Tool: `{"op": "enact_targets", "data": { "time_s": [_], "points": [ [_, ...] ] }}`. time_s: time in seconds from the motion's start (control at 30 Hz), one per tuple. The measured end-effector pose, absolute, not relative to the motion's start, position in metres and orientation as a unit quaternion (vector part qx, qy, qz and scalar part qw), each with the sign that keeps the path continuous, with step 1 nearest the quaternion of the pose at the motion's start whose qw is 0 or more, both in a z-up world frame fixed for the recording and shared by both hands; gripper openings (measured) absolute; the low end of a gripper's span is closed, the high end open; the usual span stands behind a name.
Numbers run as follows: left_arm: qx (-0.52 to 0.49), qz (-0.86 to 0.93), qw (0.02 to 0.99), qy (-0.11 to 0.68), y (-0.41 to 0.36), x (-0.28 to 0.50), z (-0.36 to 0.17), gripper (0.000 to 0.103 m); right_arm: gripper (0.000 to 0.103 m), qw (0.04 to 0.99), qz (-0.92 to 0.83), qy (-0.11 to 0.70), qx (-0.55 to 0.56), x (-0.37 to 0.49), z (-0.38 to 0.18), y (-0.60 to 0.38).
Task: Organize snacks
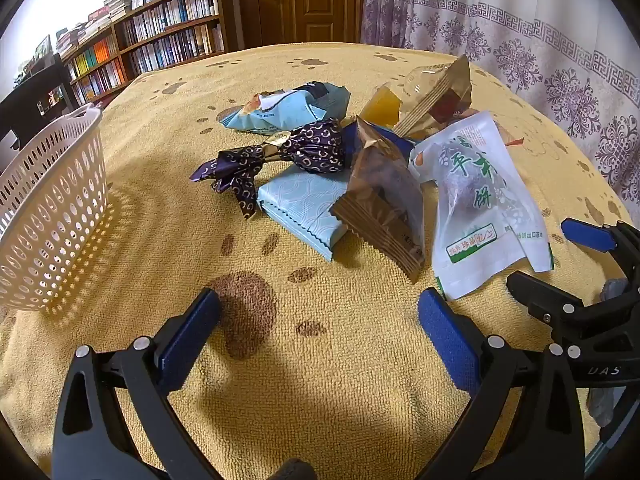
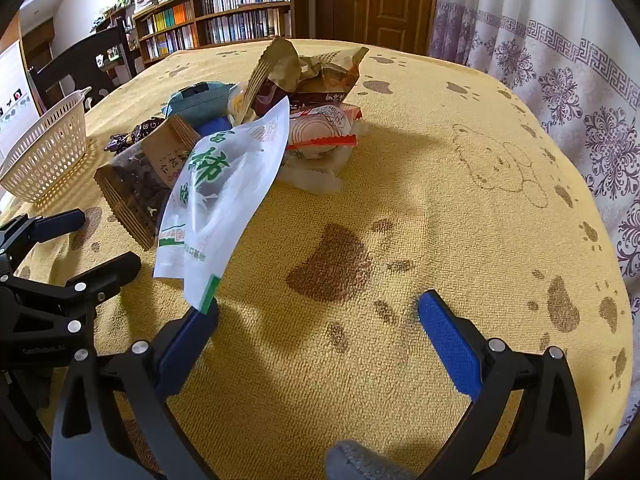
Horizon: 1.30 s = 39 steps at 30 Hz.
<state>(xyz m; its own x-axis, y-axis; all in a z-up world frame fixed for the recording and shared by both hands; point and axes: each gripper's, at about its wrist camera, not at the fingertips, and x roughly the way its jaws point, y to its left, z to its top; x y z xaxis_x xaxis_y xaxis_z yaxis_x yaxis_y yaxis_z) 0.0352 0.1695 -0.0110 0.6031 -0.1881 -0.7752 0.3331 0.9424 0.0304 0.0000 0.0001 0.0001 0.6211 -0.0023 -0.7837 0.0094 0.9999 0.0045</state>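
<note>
Both claws gape empty — left claw (image 1: 320, 312), right claw (image 2: 320, 312) — near the snack pile (image 1: 360, 168); a clumsy grab could topple loose packets, missing the basket (image 1: 52, 216).

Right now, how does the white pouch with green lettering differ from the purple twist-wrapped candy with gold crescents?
The white pouch with green lettering is flat, partly see-through and leans propped up; the purple twist-wrapped candy with gold crescents is opaque, bulbous and lies low. The pouch looks larger and sits nearer the right tongs. Both rest in the snack pile, outside the white perforated plastic basket.

bookshelf (image 1: 160, 36) full of books; wooden door (image 1: 304, 0); patterned curtain (image 1: 520, 28); dark chair (image 2: 84, 68)
</note>
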Motion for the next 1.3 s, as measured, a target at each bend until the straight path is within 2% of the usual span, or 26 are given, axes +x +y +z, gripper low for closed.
{"op": "enact_targets", "data": {
  "time_s": [1.3],
  "points": [
    [0.092,-0.153,0.889,0.423,0.1684,0.0359,-0.0117,0.100,0.098,0.899,0.004,0.438,0.004,0.0015,-0.0028,-0.0026]
  ]
}}
